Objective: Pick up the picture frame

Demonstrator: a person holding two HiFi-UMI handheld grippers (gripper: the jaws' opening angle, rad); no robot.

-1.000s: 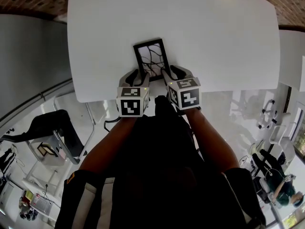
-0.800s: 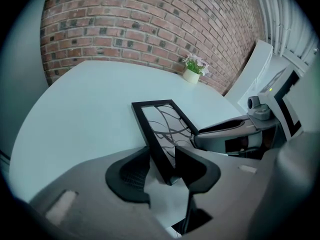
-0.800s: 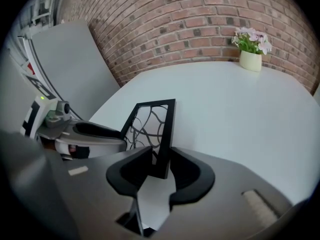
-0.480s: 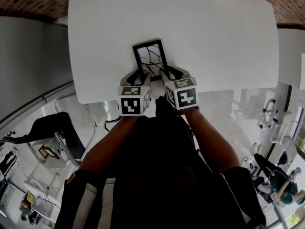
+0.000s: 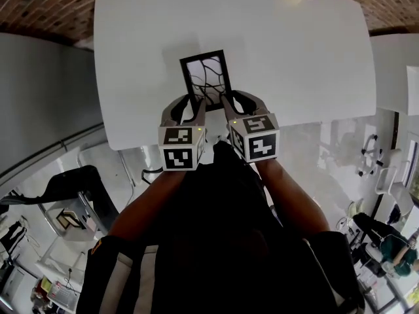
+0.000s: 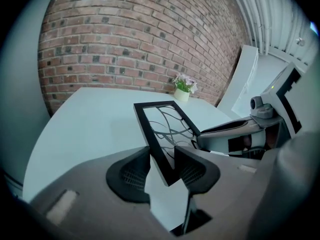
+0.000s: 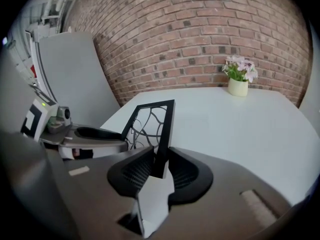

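Gripping looks done: your left gripper [image 5: 192, 104] and right gripper [image 5: 237, 101] have just been closing on the picture frame's [image 5: 206, 76] near corners. It's tilted above the table [image 5: 314, 57]. Can't tell if the far edge is clear, so finish the lift.

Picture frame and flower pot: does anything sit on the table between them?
Nothing: in the right gripper view only bare white table stretches from the picture frame to the flower pot.

Grey left hand-held gripper [image 5: 188, 103] and right hand-held gripper [image 5: 239, 101], black ribbed pads [image 7: 135, 171], black-and-white marker cubes [image 5: 180, 148], dark clothing [image 5: 216, 241], pale stripes [image 5: 124, 273]
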